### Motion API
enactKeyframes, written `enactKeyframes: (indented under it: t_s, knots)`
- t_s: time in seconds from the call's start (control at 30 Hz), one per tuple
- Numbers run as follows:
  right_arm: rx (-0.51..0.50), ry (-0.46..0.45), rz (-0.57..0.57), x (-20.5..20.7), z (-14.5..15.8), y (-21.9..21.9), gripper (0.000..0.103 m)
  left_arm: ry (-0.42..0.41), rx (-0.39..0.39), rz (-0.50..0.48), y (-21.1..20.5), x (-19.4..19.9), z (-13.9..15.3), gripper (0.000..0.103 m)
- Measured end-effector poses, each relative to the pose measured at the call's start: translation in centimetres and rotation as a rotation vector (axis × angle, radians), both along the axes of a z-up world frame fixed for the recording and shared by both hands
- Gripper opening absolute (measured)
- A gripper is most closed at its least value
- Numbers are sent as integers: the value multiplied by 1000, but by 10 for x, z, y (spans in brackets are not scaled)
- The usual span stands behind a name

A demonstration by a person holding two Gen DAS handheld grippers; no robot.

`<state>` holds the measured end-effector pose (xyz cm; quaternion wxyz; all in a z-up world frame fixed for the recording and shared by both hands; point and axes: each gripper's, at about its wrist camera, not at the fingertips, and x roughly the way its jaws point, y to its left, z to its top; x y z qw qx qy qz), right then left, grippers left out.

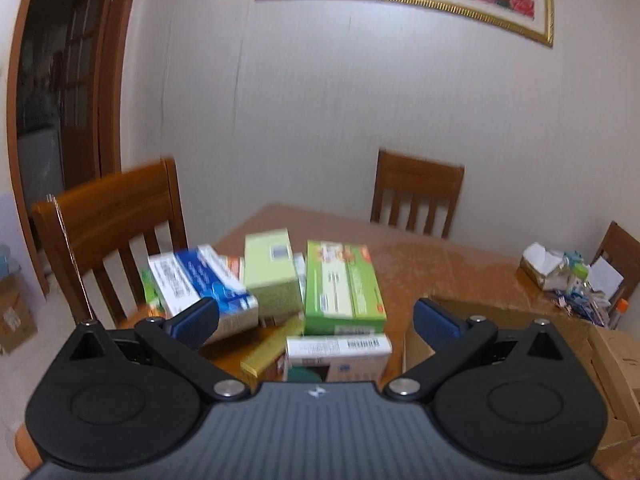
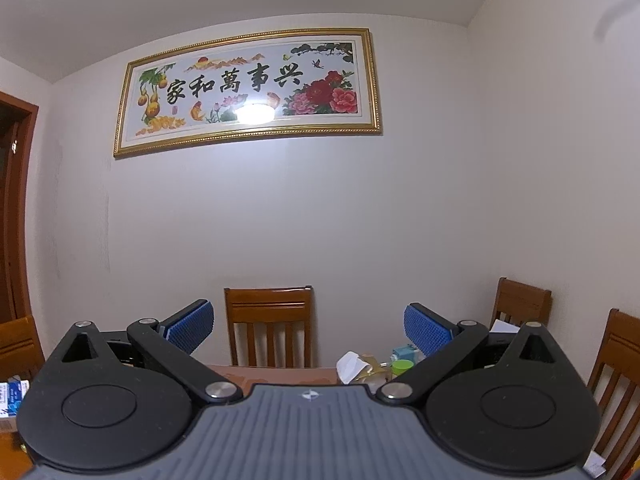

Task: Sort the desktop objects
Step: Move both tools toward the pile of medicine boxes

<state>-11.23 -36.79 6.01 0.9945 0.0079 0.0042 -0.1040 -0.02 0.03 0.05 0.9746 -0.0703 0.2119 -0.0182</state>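
A: Where do your things lie?

B: The medicine boxes (image 1: 280,292) are heaped on the desk (image 1: 440,264), beside a cardboard box (image 1: 600,360). Your left gripper (image 1: 316,316) hovers over them, fingers spread, empty; your right gripper (image 2: 308,328) likewise, aimed at the wall.

A: Next?

B: Early or late, I can't tell.

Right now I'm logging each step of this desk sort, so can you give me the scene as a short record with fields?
Setting: wooden table with chairs against a white wall
To sort: pile of boxes on the table's left part
Container: cardboard box to the right of the pile
Other clutter: tissue pack and small items at the far right
Left gripper: open, empty, facing the pile
Right gripper: open, empty, aimed at the wall
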Motion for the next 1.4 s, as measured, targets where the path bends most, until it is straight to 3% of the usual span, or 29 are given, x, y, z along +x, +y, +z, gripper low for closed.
enactKeyframes:
  t_s: [0.13,0.27,0.43,0.7,0.9,1.17,1.4]
  knots:
    - [13,12,30,1,-2,-1,103,1,-23,-2,3,-15,1,103]
    - [26,24,59,2,-3,-2,103,44,35,4,-4,-30,-12,103]
    - [42,39,96,3,-6,-4,103,129,38,28,-6,-16,-17,103]
    - [51,81,170,19,-3,-10,103,170,71,74,-10,-37,-12,103]
    - [131,45,246,14,-12,-8,103,187,66,107,-10,-41,0,103]
    - [271,123,355,21,-26,-15,103,222,75,109,-20,-38,4,103]
    - [284,162,339,19,-24,-11,103,225,71,84,-18,-36,1,103]
